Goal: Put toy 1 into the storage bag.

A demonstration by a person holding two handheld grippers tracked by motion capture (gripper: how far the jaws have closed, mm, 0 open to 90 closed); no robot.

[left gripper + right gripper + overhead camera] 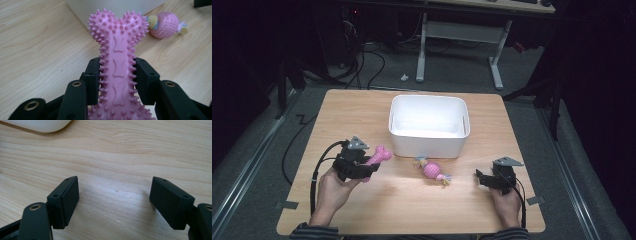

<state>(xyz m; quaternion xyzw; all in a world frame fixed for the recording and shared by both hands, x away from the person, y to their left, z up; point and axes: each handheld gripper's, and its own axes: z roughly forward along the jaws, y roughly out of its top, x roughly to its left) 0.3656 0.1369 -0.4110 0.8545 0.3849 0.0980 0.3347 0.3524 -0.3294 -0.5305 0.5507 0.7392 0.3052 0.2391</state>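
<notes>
While your left gripper is clamped on the pink spiky bone just off the worktop, probably bound for the empty white bin, your right gripper waits wide apart and the pink ball toy lies unclaimed beside the bin.

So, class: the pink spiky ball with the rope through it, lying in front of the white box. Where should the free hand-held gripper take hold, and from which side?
Grip the ball toy across its round middle, coming from the right, where the open right hand-held gripper already faces it. The rope ends are thin and floppy; the knobbly ball looks firmer and should slip less.
</notes>
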